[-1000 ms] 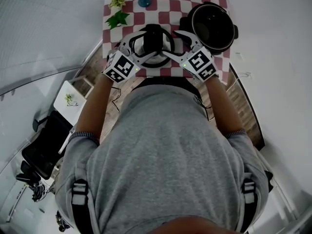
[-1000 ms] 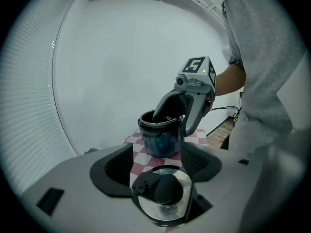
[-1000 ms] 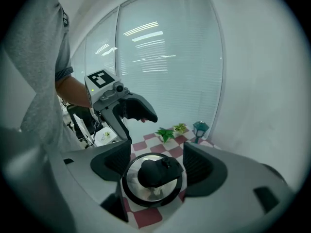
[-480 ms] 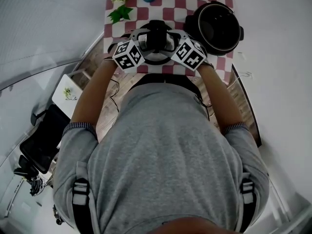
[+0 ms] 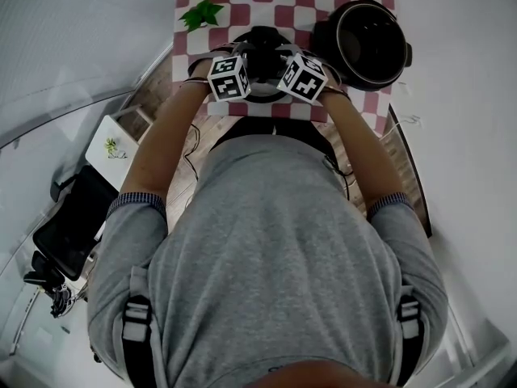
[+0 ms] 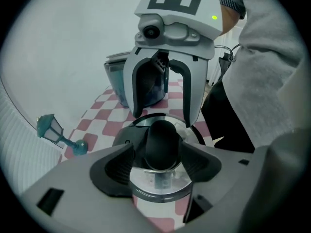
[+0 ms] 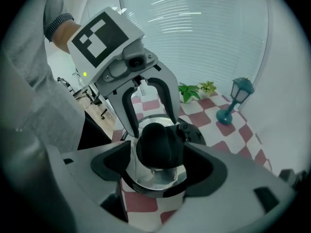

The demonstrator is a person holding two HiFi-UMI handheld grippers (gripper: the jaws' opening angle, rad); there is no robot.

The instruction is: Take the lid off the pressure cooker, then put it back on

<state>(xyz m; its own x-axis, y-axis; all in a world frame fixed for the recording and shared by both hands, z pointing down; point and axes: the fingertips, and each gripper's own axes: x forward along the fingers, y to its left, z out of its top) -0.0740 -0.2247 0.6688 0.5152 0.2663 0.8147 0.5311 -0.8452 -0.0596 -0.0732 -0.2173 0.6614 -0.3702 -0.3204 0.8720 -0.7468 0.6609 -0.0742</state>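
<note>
2 grippers (image 6: 156,163) (image 7: 157,160) around black lid handle (image 6: 160,139)

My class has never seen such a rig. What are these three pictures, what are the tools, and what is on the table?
A person wears a downward-looking head camera and holds a two-jaw gripper, each with its own camera, in each hand. The left gripper and right gripper face each other over the lid, which lies on the checked cloth beside the open cooker. Each gripper's jaws straddle the lid's handle; whether they squeeze it is unclear. A lamp and plants stand nearby.
</note>
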